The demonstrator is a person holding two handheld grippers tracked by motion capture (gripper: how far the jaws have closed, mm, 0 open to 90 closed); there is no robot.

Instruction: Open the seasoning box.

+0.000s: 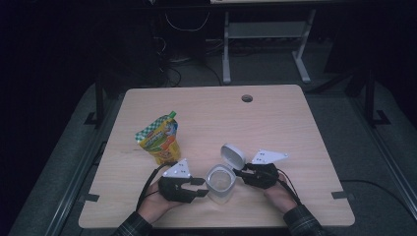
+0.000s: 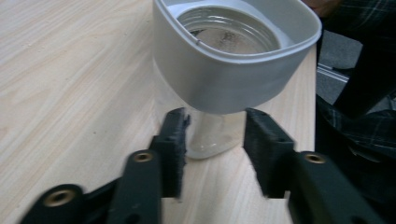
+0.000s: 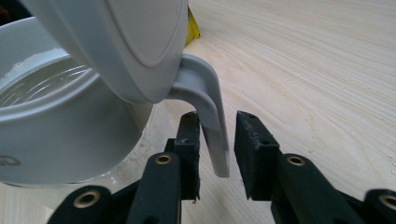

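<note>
We see a clear plastic jar (image 1: 220, 183) with a grey collar standing near the front edge of the wooden table (image 1: 275, 123), about midway along it. Its grey flip lid (image 1: 232, 156) is swung open and stands up behind the rim. Our left gripper (image 1: 200, 187) has its jaws partly open around the jar's clear base, with gaps on both sides. Our right gripper (image 1: 241, 173) has its jaws partly open about the lid's grey tab (image 3: 211, 116); the left jaw lies against it and the other stands off. A yellow-green spouted pouch (image 1: 160, 137) lies towards the left edge.
</note>
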